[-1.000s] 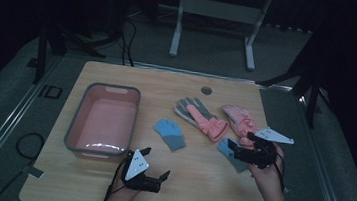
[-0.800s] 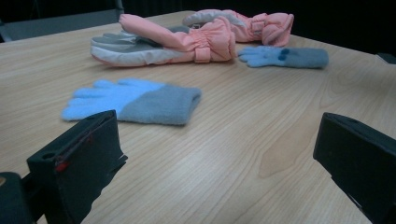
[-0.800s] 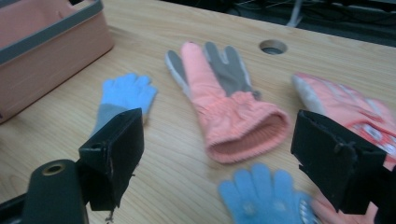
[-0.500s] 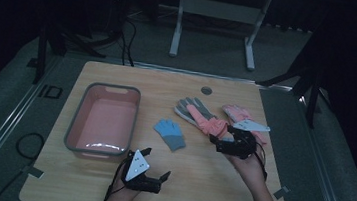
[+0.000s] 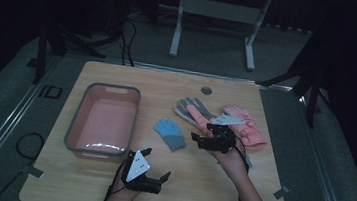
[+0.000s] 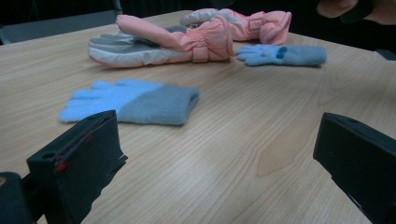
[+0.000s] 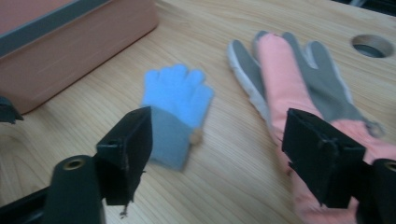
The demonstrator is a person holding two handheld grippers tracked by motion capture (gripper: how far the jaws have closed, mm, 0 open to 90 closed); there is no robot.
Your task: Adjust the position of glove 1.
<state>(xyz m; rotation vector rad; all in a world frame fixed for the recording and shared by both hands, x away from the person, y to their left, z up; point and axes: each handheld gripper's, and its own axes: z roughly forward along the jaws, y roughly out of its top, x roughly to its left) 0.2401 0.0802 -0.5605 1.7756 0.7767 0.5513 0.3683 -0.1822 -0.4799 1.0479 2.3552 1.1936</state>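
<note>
The fingers of the right gripper (image 5: 202,135) stand open with nothing between them, having just been closing a little as that hand swung left from the pink gloves (image 5: 244,125) toward the small blue glove (image 5: 170,134) lying mid-worktop, right of the pink tub (image 5: 76,120). That glove looks like the next pick. The left gripper (image 5: 155,164) waits open at the near edge.

The pink tub (image 7: 70,46) is cut off by the frame's edge.
</note>
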